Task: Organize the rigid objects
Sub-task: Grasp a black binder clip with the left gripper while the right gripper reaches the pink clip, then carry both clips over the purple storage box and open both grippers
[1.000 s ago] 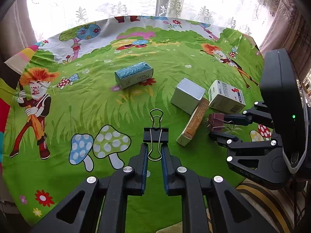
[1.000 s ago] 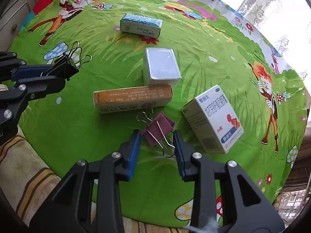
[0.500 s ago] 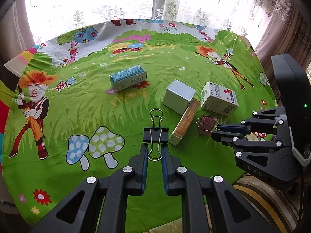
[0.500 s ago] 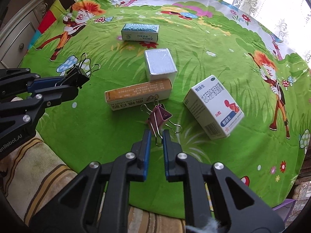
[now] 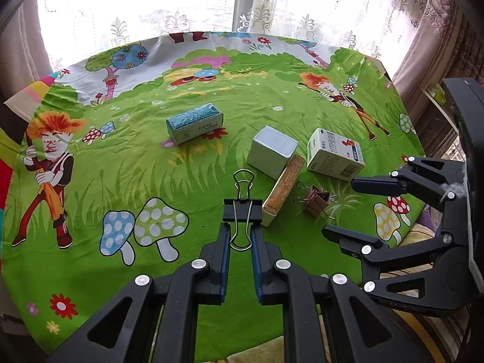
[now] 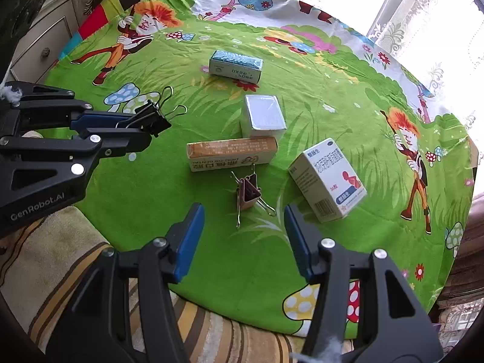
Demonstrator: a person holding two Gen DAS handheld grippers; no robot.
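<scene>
**Two binder clips, four boxes on the cartoon tablecloth**

Left wrist view: the left gripper [image 5: 241,236] is clenched on one black binder clip [image 5: 242,208], its blue pads pinching the wire handles while the clip body juts out beyond the fingertips above the green tablecloth [image 5: 121,181]. On the cloth lie four boxes. A teal-topped box [image 5: 195,123] sits alone toward the middle. A silver box [image 5: 271,152], a long orange box [image 5: 282,190] and a white-and-blue medicine box [image 5: 334,154] cluster toward the right edge, the orange box leaning against the silver one's near side. One pink binder clip [image 5: 316,201] lies on the cloth just beside the orange box, nearer the front edge. The right gripper [image 5: 348,205] comes in from the right with its jaws apart, the pink clip lying just beyond its fingertips.

Right wrist view: the right gripper [image 6: 243,236] is released and its jaws are opening; nothing is pressed between the blue pads. The pink binder clip [image 6: 248,193] rests free on the tablecloth [image 6: 181,211] just ahead of the fingertips, near the front edge, between the long orange box [image 6: 231,153] and the medicine box [image 6: 328,180]. The silver box [image 6: 262,116] touches the orange box's far side; the teal-topped box [image 6: 236,66] lies farther back, apart. At the left, the left gripper [image 6: 142,127] grips the black binder clip [image 6: 151,118] above the cloth's left edge.

Count: two clips, four boxes, two grippers.
</scene>
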